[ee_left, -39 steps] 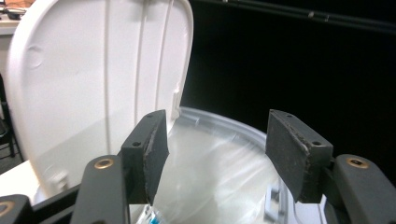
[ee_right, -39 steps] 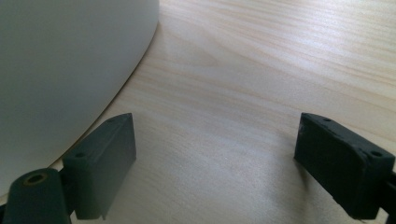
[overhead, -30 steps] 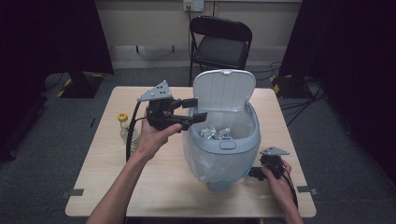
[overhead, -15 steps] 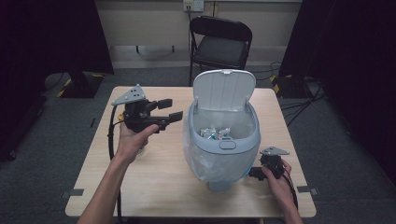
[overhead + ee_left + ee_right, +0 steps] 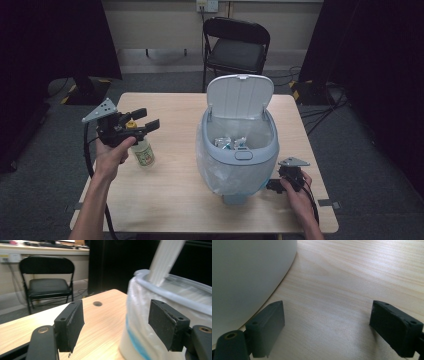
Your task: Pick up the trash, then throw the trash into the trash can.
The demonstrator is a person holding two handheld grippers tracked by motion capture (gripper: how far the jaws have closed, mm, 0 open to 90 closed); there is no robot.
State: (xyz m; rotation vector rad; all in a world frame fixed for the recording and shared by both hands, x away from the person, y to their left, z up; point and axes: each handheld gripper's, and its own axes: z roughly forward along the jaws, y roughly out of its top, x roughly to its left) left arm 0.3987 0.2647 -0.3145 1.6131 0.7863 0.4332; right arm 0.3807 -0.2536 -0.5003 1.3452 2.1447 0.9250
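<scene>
A pale blue bin (image 5: 240, 162) with a clear liner stands mid-table, its white lid (image 5: 239, 95) raised. Crumpled silvery rubbish (image 5: 229, 143) lies inside. My left gripper (image 5: 147, 119) is held open in the air to the left of the bin, with nothing between its jaws. Just below it stands a small bottle with a yellow cap (image 5: 143, 153). In the left gripper view my gripper (image 5: 117, 325) points at the bin's lined wall (image 5: 160, 292). My right gripper (image 5: 271, 186) rests open on the table by the bin's base; its own view has the gripper (image 5: 327, 327) beside the base (image 5: 247, 277).
The wooden table (image 5: 175, 200) has bare room in front of and left of the bin. A black folding chair (image 5: 235, 50) stands behind the far edge. A cable (image 5: 90, 160) hangs from the left gripper beside the forearm.
My left gripper has drawn back leftward from the bin's rim to above the bottle, staying open. The right gripper has not moved.
</scene>
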